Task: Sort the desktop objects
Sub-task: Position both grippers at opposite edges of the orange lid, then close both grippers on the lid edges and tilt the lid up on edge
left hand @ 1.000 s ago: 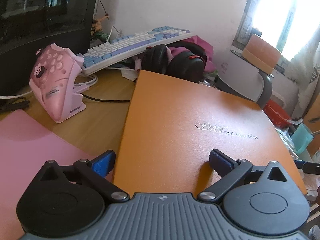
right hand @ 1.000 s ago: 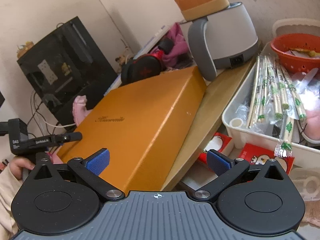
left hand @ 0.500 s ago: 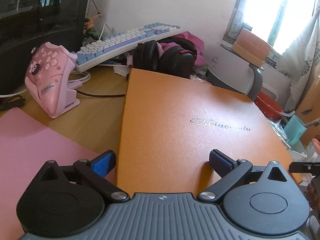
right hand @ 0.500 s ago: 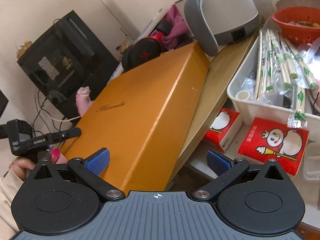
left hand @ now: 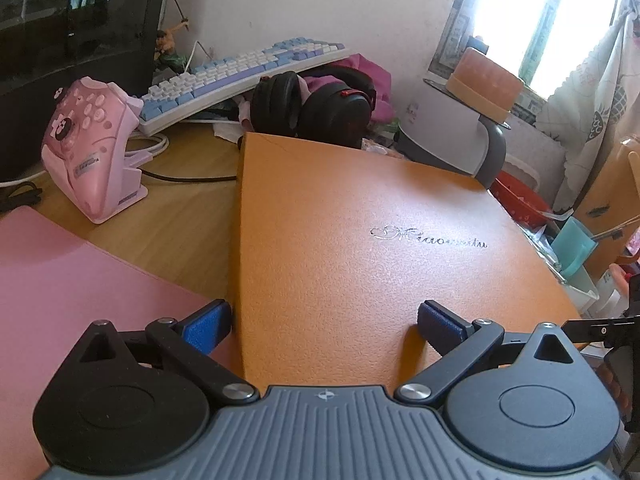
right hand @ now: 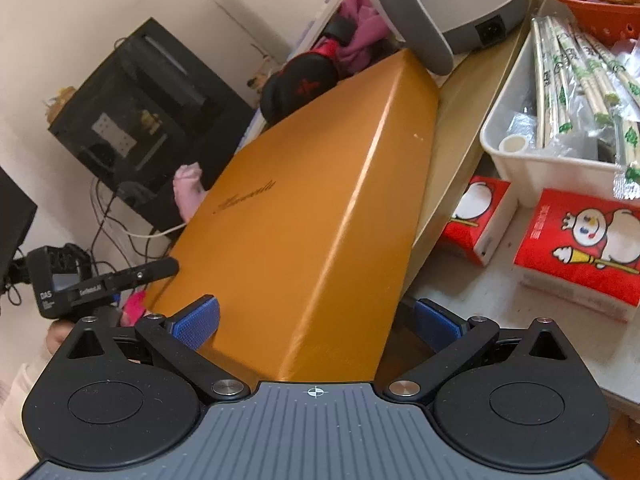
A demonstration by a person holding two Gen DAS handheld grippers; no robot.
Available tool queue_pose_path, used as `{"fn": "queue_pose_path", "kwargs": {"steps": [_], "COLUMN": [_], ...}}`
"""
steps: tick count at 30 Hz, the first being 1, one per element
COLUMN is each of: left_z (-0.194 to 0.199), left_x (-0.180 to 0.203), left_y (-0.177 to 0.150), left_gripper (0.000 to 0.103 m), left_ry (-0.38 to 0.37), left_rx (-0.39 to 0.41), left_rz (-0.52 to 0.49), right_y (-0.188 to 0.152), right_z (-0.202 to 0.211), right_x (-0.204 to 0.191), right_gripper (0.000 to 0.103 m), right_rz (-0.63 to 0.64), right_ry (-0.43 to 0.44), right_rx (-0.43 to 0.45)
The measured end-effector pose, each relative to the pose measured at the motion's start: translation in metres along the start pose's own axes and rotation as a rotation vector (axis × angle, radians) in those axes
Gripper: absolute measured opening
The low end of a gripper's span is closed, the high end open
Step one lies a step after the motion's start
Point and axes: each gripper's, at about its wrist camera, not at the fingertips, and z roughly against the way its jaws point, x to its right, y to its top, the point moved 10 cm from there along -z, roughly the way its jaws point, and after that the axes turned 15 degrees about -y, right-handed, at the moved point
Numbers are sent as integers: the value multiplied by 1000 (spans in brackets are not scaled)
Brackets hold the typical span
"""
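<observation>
A large orange box with silver script lies on the wooden desk; it also shows in the right wrist view. My left gripper is open at the box's near left corner, its left fingertip beside the box edge and its right one over the lid. My right gripper is open, its jaws standing on either side of the box's near right corner. The left gripper also shows from the side in the right wrist view.
A pink controller on its stand, a keyboard, black headphones and a pink mat are on the desk. A grey appliance, a white tray of chopsticks and red packs are to the right.
Both grippers have moved in closer to the box. The right gripper's jaws now straddle its corner. The box has not moved.
</observation>
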Motion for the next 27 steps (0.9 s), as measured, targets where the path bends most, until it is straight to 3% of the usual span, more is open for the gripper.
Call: {"fn": "queue_pose_path", "kwargs": {"steps": [6,9,27], "left_z": [1,1,8], "left_x": [3,5,11], "left_y": [-2,-4,-15], "left_gripper": [103,103,103], "left_ry": [-5,-7,-56], "left_rx": [-10,-18,-54], "left_rz": [-3,-4,5], "right_y": [2,3,9], "right_z": [0,0,-1], "right_x": [-3,-4,-12], "right_gripper": [102,97,98], "right_rz": [12,18,55], "right_ry": [2,2,7], "right_rx": [7,10,30]}}
